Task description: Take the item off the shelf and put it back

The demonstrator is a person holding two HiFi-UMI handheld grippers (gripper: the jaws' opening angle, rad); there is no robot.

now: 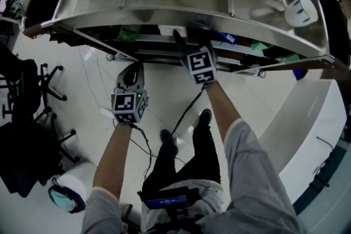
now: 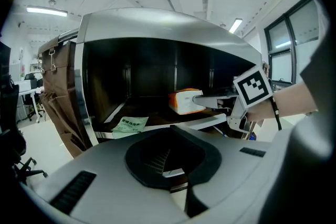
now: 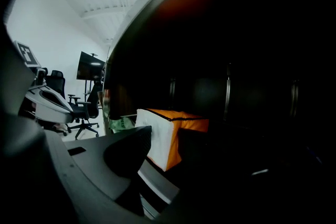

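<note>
Removal not begun: the orange-and-white soft box (image 2: 184,101) sits on the lower deck of the stainless-steel shelf unit (image 1: 164,9), frame centre. My right gripper (image 1: 180,41), jaws partly apart, is at it, with no clamp evident. My left gripper (image 1: 132,69) hangs closed and empty — lift-off and return outstanding.

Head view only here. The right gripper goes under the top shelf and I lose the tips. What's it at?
Observer: In the left gripper view, the right gripper reaches to an orange and white pack sitting on the shelf below the top.
Operator: Gripped?
Observer: Unsure. In the right gripper view, the pack is between the jaws and the near pad lies against its white end. The far jaw is lost in the dark.
</note>
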